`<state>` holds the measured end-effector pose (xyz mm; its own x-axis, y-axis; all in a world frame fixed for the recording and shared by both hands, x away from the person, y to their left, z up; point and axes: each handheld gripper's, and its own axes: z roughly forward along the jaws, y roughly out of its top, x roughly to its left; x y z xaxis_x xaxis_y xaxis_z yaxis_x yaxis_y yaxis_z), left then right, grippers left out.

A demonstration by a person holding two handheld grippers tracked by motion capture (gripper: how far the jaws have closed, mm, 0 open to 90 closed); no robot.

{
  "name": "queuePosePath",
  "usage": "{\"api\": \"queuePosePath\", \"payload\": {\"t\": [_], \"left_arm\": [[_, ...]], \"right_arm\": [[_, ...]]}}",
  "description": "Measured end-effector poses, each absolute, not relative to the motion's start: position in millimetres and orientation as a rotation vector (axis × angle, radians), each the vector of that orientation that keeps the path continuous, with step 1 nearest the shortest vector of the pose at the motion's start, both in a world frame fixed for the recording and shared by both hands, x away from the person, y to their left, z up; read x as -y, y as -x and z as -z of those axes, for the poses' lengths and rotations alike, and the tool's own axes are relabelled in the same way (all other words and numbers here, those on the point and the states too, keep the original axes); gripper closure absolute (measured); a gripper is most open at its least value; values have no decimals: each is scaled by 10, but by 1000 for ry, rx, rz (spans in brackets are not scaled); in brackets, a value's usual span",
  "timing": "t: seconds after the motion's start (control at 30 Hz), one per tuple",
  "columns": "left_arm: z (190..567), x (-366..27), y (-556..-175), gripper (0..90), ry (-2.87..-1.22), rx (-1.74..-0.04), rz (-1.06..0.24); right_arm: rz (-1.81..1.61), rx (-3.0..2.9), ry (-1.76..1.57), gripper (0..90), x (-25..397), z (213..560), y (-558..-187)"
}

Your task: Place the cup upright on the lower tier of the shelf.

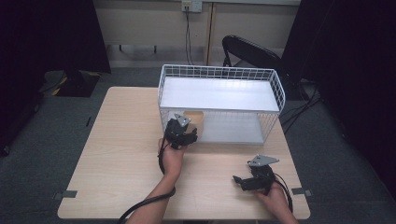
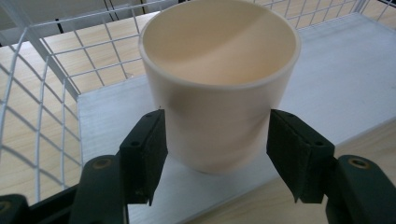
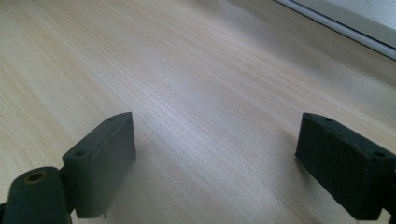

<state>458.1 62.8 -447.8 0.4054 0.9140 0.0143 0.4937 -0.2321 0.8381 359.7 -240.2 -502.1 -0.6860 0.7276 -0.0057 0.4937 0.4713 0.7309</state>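
A cream cup [image 2: 219, 84] stands upright on the white lower shelf [image 2: 341, 79] of a white wire rack [image 1: 219, 72], near the shelf's front left corner. My left gripper [image 2: 217, 158] reaches into the rack's open front. Its two black pads [image 2: 144, 149] press on both sides of the cup's lower half. In the high view the cup [image 1: 194, 116] shows tan behind the left gripper [image 1: 187, 127]. My right gripper [image 1: 239, 179] rests low over the wooden table [image 1: 121, 140] at the front right, open and pointing left, with bare wood between its jaws [image 3: 215, 158].
The rack stands on the back half of the table, and its upper shelf [image 1: 219, 93] is bare. A black folded chair [image 1: 252, 51] and cables [image 1: 187, 32] lie on the floor behind it. Wire mesh [image 2: 42, 116] closes the rack's left side beside the cup.
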Motion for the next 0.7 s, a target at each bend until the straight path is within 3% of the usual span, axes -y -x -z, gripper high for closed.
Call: {"api": "queuePosePath", "payload": {"t": [0.4,0.7], "left_arm": [[4511,-621,-4535,352,-1884,-1180,-679],[4463,-826,-4261,218,-1919,-1009,-486]], "right_arm": [[-1042,-2407,-1035,114,2401,5021,-3599],[-1042,-2407,-1035,114,2402,5021,-3598]]}}
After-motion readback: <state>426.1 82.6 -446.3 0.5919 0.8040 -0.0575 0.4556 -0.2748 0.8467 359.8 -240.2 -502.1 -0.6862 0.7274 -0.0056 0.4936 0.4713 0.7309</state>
